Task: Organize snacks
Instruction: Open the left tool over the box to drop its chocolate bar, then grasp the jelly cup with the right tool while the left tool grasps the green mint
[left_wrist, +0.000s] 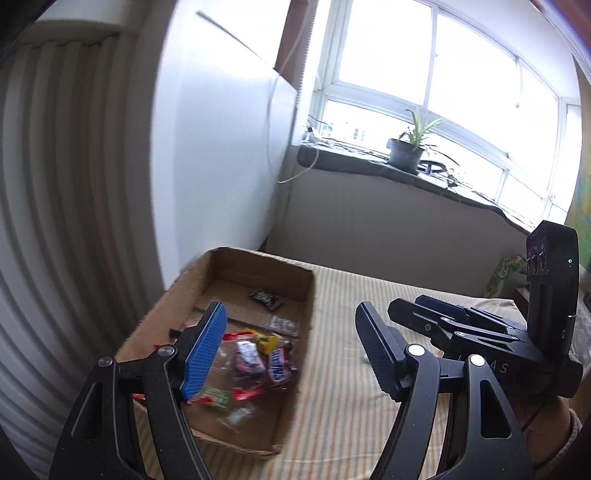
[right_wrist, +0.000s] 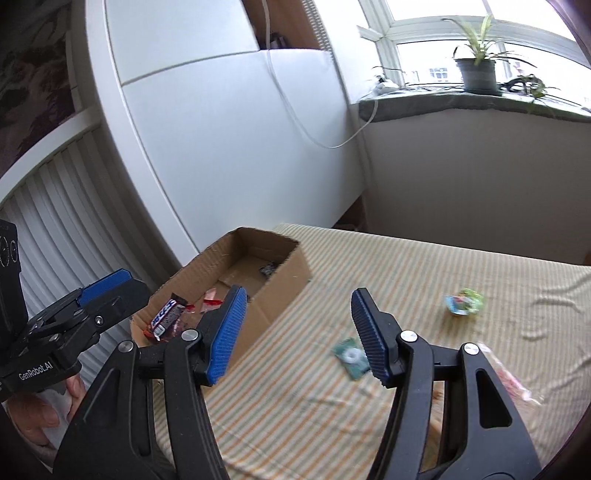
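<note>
An open cardboard box (left_wrist: 306, 295) stands on the striped bed at the left and holds several wrapped snacks (left_wrist: 258, 358). My left gripper (left_wrist: 291, 354) is open and empty above the box's right wall. My right gripper (right_wrist: 299, 336) is open and empty above the bed, right of the box (right_wrist: 288, 280). A small green packet (right_wrist: 351, 356) lies just under its right finger. A round green-blue snack (right_wrist: 463, 301) lies farther right. A clear pink packet (right_wrist: 509, 376) lies at the right edge. The right gripper also shows in the left wrist view (left_wrist: 443, 317).
The striped bedsheet (right_wrist: 424, 266) covers the bed. A white wardrobe (right_wrist: 221, 129) stands behind the box. A windowsill with a potted plant (right_wrist: 474, 70) is at the back. A green bag (left_wrist: 506, 275) lies at the bed's far right.
</note>
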